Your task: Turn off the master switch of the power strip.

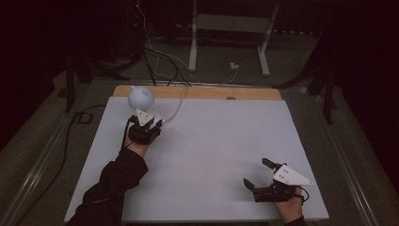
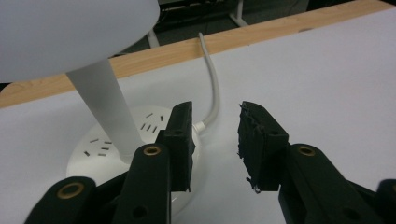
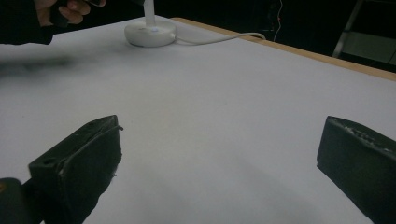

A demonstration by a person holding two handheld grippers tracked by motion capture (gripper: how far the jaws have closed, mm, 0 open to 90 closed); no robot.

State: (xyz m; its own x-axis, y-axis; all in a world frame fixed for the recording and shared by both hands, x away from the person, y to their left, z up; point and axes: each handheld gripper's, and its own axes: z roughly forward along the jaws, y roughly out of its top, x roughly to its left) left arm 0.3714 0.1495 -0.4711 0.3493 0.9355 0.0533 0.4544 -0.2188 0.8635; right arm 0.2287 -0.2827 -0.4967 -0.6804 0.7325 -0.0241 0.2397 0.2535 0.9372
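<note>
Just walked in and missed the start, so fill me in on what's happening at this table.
A person works at a white table with a gripper in each hand. The left gripper is open, right at the round base of a small white lamp near the far left corner, gripping nothing. The lamp's cord runs off the far edge. The right gripper is open over bare table at the near right.

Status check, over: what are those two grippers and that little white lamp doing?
Left gripper open, at the lamp base. Right gripper open, idle near table edge. Lamp upright, cord trailing off the back. Nothing in the way.
</note>
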